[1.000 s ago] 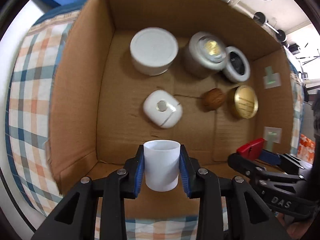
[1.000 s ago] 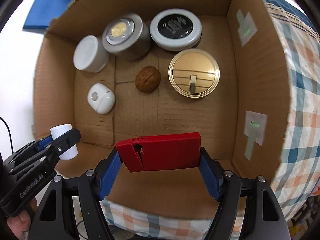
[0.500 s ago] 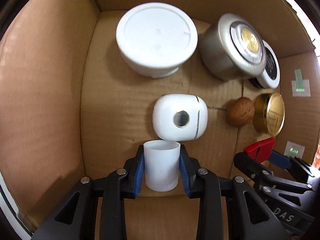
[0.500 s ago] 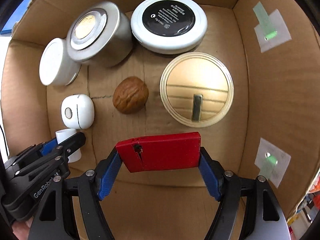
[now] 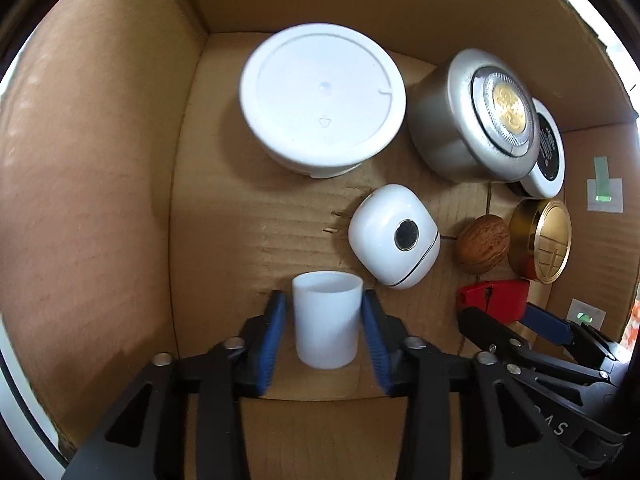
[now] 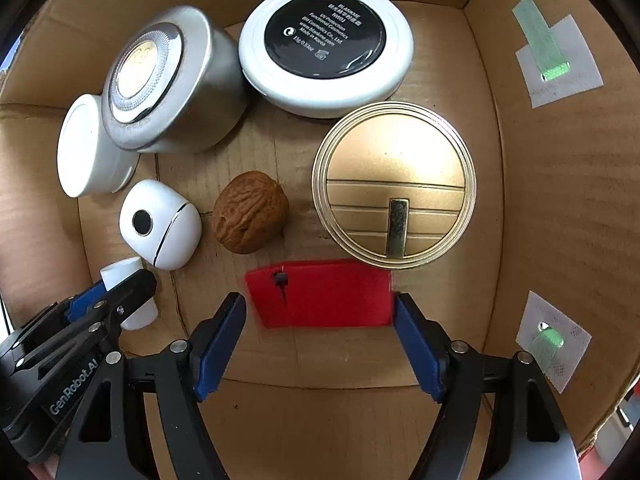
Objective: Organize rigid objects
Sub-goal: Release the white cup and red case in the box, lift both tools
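Both grippers are down inside a cardboard box (image 5: 100, 184). A small white cup (image 5: 325, 320) stands upright on the box floor between the blue pads of my left gripper (image 5: 324, 300), with a thin gap on each side; the jaws are open. A flat red block (image 6: 320, 294) lies on the floor between the pads of my right gripper (image 6: 320, 308), which stand apart from it; these jaws are open too. The cup also shows in the right wrist view (image 6: 124, 296), behind the left gripper's finger (image 6: 120, 296).
On the box floor stand a white lidded jar (image 5: 320, 104), a silver tin (image 6: 164, 80), a white compact with a black label (image 6: 326, 44), a gold round compact (image 6: 394, 184), a walnut (image 6: 250, 212) and a white earbud case (image 6: 160, 224). Box walls (image 6: 568, 184) close in all around.
Both grippers went down into the box and closer to its floor. Both jaws have opened: the white cup and the red block now rest on the floor, free of the pads.
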Motion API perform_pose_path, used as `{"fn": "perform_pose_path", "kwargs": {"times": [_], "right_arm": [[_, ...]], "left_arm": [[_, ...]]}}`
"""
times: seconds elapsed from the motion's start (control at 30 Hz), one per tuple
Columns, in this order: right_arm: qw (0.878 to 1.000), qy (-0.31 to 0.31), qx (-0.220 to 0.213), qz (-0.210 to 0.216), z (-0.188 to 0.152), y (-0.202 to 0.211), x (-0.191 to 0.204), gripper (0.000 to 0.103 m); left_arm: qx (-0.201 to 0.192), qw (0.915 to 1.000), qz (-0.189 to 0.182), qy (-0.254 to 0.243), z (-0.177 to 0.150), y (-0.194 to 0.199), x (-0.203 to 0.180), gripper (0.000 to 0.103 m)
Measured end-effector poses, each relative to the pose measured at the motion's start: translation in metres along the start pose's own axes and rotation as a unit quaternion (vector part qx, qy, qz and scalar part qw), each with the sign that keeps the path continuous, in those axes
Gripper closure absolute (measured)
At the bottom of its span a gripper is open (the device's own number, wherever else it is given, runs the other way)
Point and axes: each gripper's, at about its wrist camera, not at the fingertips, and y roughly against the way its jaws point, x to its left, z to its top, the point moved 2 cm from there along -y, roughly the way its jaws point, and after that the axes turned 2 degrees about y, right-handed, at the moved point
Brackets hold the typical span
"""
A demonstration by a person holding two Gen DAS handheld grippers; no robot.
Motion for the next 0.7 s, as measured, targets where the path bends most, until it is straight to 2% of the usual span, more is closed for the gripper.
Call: {"fn": "perform_pose_path", "kwargs": {"times": [0.07, 0.2, 0.3, 0.43, 0.63, 0.7], "right_arm": [[1.0, -0.001, -0.001, 0.0, -0.003, 0.001, 0.011, 0.019], [1.0, 0.003, -0.012, 0.0, -0.013, 0.015, 0.013, 0.015], [1.0, 0.007, -0.026, -0.001, -0.021, 0.031, 0.012, 0.015], [0.998, 0.024, -0.06, -0.012, -0.035, 0.06, 0.015, 0.007], [0.992, 0.038, -0.116, -0.021, -0.069, 0.117, 0.009, 0.0], [0.989, 0.042, -0.139, -0.019, -0.084, 0.138, 0.005, 0.0]], "left_arm": [[-0.006, 0.9999, 0.007, 0.006, -0.003, 0.004, -0.001, 0.052], [-0.021, 0.9997, 0.009, 0.007, -0.015, 0.019, 0.008, 0.043], [-0.041, 0.999, 0.016, 0.002, -0.025, 0.036, 0.006, 0.038], [-0.068, 0.9972, 0.028, -0.005, -0.041, 0.063, 0.002, 0.034], [-0.125, 0.9917, 0.032, -0.008, -0.067, 0.116, -0.005, 0.014], [-0.139, 0.9899, 0.025, -0.007, -0.079, 0.13, -0.011, 0.003]]}}
